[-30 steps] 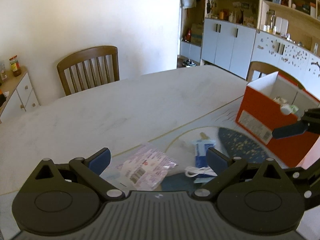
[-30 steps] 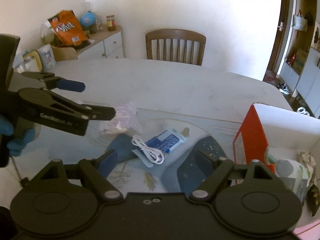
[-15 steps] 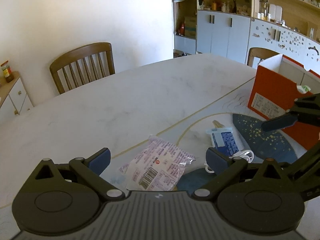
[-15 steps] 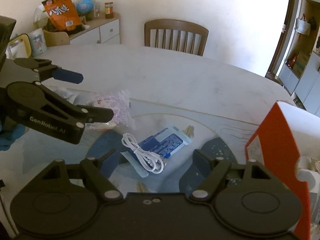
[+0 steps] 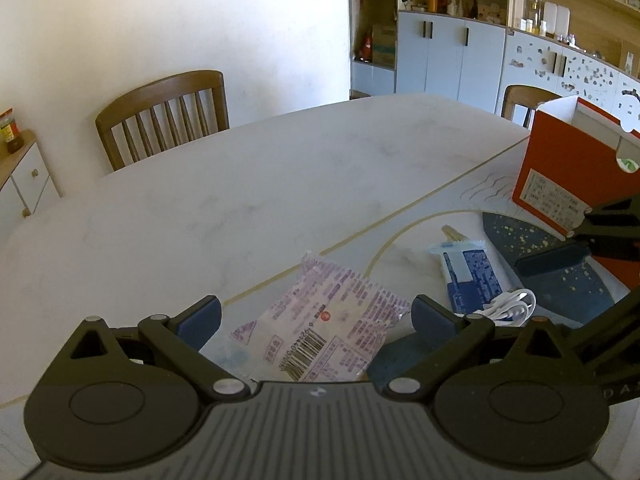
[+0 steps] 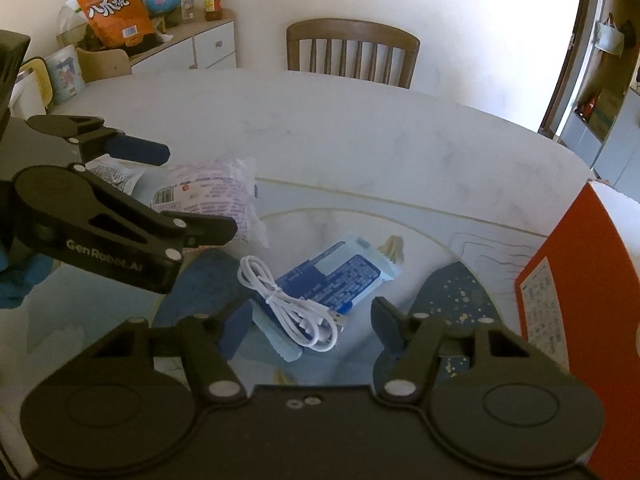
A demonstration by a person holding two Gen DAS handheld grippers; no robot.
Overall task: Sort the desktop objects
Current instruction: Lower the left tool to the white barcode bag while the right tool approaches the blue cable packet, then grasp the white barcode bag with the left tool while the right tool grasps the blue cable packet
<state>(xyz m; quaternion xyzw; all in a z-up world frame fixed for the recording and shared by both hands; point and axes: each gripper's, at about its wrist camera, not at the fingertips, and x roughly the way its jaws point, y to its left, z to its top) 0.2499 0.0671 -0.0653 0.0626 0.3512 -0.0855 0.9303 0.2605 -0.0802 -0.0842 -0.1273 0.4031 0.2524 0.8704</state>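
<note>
1. Packet (image 5: pixel 332 328), pink-printed with a barcode, lies on the desk (image 5: pixel 280 184) between our left gripper (image 5: pixel 316 316) fingers, untouched; jaws apart.
2. Since a second ago we see both grippers lower; right gripper (image 6: pixel 310 328) jaws have just been closing around the white cable (image 6: pixel 288 304), not yet gripping.
3. We count two packets, one cable, one orange box (image 5: pixel 568 184).

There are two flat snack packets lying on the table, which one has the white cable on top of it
The blue packet: the coiled white cable lies across its near end. The pink-printed packet has nothing on it.
</note>
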